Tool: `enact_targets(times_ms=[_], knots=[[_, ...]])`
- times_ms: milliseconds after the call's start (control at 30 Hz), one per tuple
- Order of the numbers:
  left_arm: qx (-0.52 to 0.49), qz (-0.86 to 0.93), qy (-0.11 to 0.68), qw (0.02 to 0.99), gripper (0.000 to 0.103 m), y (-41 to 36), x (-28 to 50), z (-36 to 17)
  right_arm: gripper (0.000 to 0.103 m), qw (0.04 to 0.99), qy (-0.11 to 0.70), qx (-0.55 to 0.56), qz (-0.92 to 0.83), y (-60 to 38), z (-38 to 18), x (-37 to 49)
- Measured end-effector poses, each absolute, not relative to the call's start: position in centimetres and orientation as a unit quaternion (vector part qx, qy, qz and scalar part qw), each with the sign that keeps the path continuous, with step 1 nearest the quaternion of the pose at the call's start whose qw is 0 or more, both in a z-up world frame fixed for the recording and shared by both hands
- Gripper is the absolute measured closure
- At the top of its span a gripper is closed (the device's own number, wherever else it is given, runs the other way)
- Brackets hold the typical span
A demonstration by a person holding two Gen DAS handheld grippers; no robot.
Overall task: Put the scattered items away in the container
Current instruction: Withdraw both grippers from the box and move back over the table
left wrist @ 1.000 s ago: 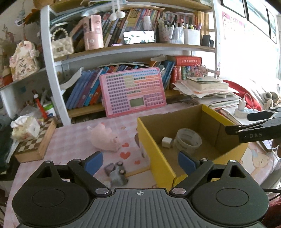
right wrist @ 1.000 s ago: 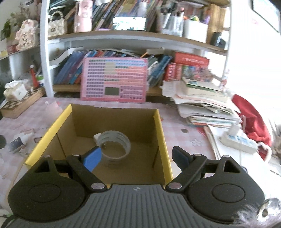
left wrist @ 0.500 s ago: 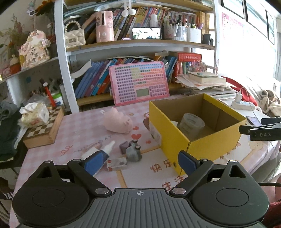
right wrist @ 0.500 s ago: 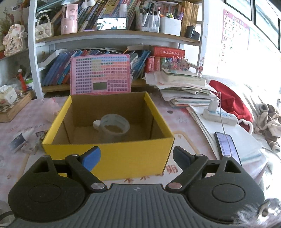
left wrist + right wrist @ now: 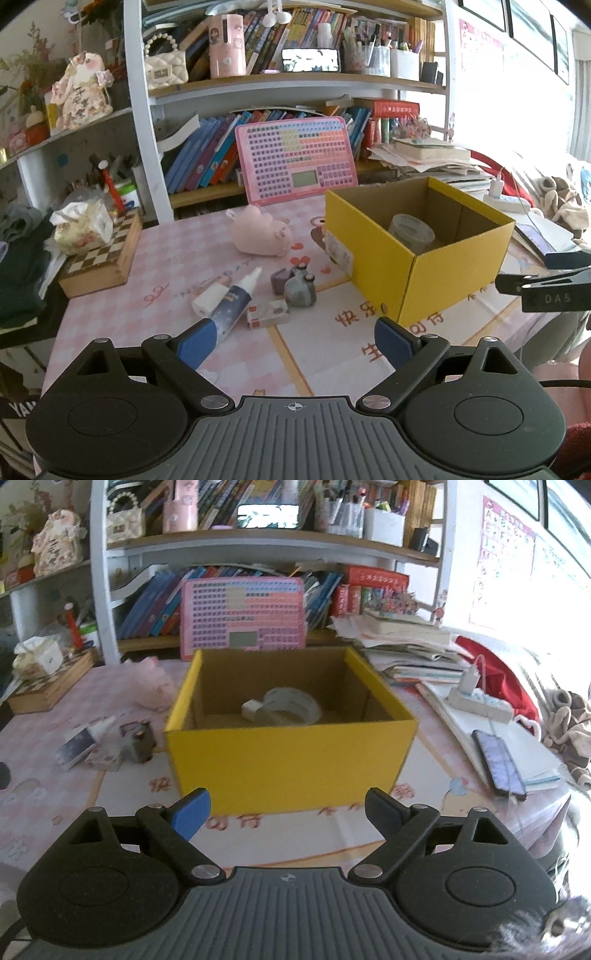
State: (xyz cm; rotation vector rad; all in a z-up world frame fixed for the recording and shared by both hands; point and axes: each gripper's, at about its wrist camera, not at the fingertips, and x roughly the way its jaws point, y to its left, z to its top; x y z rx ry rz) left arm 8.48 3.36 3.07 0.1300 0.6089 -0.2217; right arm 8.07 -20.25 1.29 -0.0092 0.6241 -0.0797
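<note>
The left gripper is held wide apart with nothing between its blue pads, low over the pink checked tablecloth and short of the scattered things; the right gripper is likewise spread and empty, facing the near wall of the yellow box. In that box a tape roll and a small white block are already lying, so part of the tidying may be judged done. Left of the box, a cluster is seen on the cloth: a dark spray bottle on its side, a small white carton just beside it, a grey ink-style bottle touching a purple one, and, farther back, a pink plush pig. The next pick is probably best made by the left gripper, which is nearer to the cluster. The spray bottle should be approached across its narrow body, not along its length, with the pads lowered past its sides before they are closed. Since the items lie crowded, one pad could nudge the carton, so a clear side should be chosen. The box rim should be cleared before release.
</note>
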Motion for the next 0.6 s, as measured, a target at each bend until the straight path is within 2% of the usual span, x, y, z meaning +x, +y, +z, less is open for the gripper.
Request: enact_targets(times_ms=[167, 600], knots=[[0.070, -0.112, 0.319, 0.939, 0.009, 4.1, 7.9, 2.0, 0.012, 0.938, 0.346, 0.004, -0.005, -17.6, 0.2, 8.1], [0.053, -0.091, 0.346, 0.932, 0.009, 7.4, 7.3, 0.6, 0.012, 0.928, 0.362, -0.063, 0.067, -11.4, -0.5, 8.5]])
